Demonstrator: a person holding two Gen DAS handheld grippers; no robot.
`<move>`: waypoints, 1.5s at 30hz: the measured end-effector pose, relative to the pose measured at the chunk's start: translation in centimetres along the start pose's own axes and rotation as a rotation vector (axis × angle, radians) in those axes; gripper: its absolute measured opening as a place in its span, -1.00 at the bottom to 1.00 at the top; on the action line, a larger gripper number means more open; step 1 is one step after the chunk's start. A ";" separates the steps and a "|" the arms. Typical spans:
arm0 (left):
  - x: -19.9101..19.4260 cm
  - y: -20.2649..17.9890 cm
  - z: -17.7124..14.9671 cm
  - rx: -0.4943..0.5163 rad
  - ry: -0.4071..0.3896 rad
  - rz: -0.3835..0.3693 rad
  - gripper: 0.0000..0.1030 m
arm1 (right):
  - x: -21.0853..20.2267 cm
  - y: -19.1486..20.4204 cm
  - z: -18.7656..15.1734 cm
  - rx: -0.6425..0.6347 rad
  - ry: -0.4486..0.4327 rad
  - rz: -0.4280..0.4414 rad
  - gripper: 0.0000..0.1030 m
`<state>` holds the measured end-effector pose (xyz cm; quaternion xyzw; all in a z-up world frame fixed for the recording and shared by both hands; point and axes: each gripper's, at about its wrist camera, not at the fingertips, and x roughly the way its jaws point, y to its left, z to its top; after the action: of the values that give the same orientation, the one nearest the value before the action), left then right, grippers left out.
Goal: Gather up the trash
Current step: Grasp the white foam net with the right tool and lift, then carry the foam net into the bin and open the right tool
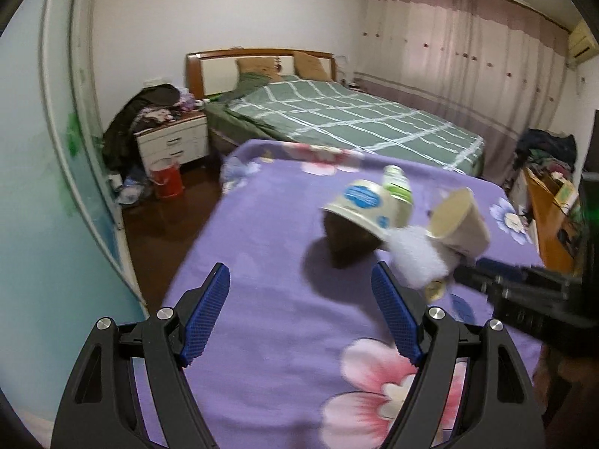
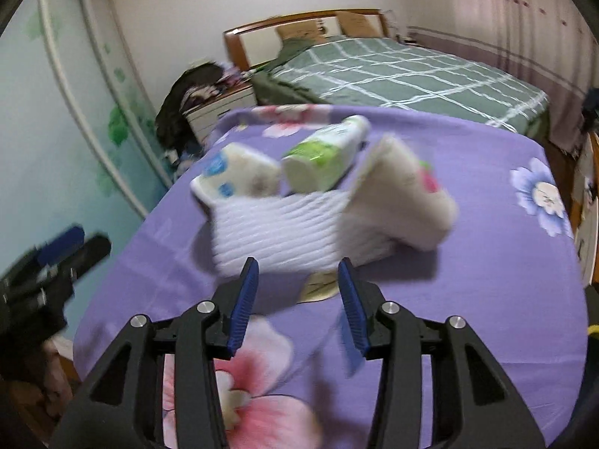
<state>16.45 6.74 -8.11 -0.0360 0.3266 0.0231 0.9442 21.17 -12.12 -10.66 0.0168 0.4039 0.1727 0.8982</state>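
Right wrist: white basket point(image 2: 277, 224) before open right gripper point(image 2: 298, 292).

Dim indoor light; motion blur mid-frame; fisheye-bent edges, dark corners.

Bedroom, white walls, dark wood floor point(image 1: 164, 217). Wooden-headboard bed point(image 1: 258, 63) with green checked cover along pinkish full-wall curtains point(image 1: 468, 56). Cluttered white nightstand point(image 1: 174, 142), red bucket point(image 1: 166, 179) below. Purple floral sheet point(image 1: 269, 262) in foreground. AC unit point(image 1: 580, 43) top right.
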 end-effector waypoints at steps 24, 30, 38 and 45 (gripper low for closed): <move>-0.1 2.9 -1.0 -0.035 0.020 0.004 0.49 | 1.8 6.5 -0.5 -0.205 -0.013 -0.127 -0.72; -0.3 2.7 -0.9 -0.030 0.018 0.001 0.49 | -3.0 5.9 -2.2 -0.201 -0.048 -0.052 -0.72; -0.9 -0.1 -1.2 0.011 0.022 -0.051 0.49 | -7.1 3.1 -4.4 -0.146 -0.073 -0.093 -0.73; -1.2 -3.8 -1.3 0.066 0.026 -0.106 0.50 | -11.9 -1.6 -6.1 -0.054 -0.129 -0.161 -0.76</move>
<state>14.97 2.80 -8.17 -0.0225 0.3372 -0.0381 0.9404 9.89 -18.14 -6.42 -0.0288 0.3405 0.1095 0.9334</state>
